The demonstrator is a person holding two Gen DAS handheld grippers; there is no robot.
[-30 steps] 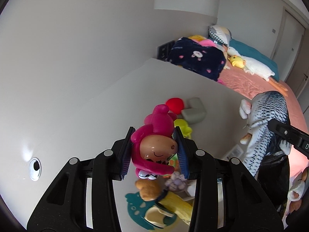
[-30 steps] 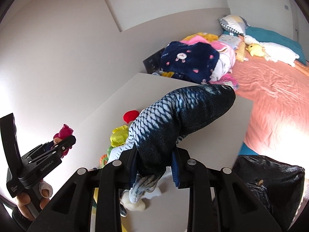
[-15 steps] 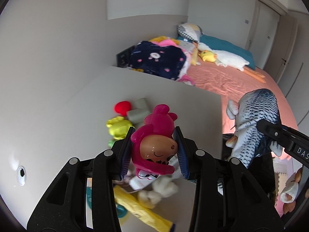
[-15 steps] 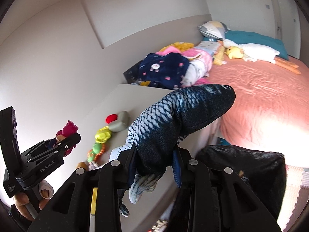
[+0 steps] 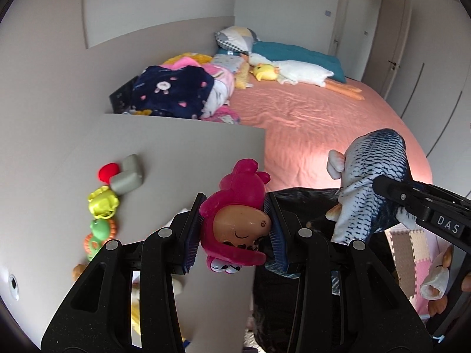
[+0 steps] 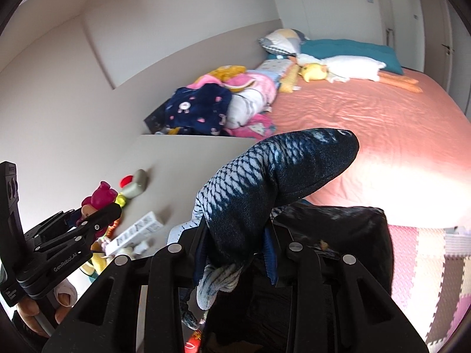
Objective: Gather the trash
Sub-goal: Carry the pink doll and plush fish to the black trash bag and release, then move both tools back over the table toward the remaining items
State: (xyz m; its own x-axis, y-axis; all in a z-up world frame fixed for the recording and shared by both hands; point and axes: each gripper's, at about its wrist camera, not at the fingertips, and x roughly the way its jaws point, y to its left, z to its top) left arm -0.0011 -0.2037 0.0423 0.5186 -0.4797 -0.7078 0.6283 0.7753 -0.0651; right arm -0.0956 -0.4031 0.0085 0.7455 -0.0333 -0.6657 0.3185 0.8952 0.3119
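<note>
The left gripper (image 5: 235, 229) is clamped on a pink doll toy (image 5: 235, 206) at lower centre of the left wrist view, its blue-ribbed pads pressing both sides of the toy's tan face, the pink head sticking up past the fingertips. The right gripper (image 6: 235, 244) pinches a plush fish (image 6: 273, 176) near its tail end at lower centre of the right wrist view; the dark scaled body arches up and to the right, the pale tail hangs below the pads. Those jaws have eased slightly but the plush is gripped between them.

Directly below and behind both grippers sits a black trash bag (image 6: 347, 235), its crumpled rim in the lower right of the right wrist view; its mouth looks open, though the fish hides much of it.

On the left of both views, a beige tabletop (image 5: 182, 147) carries a red and grey toy (image 5: 123, 173), a yellow toy (image 5: 103, 203) and a green and orange one (image 5: 98, 235) in a row. A white box (image 6: 138, 229) lies near the table's front edge. Beyond the table, upper centre, a heap of clothes (image 5: 176, 91) lies beside a bed (image 5: 323, 111) with a salmon sheet. Foam floor mats (image 6: 426, 259) fill the lower right.
</note>
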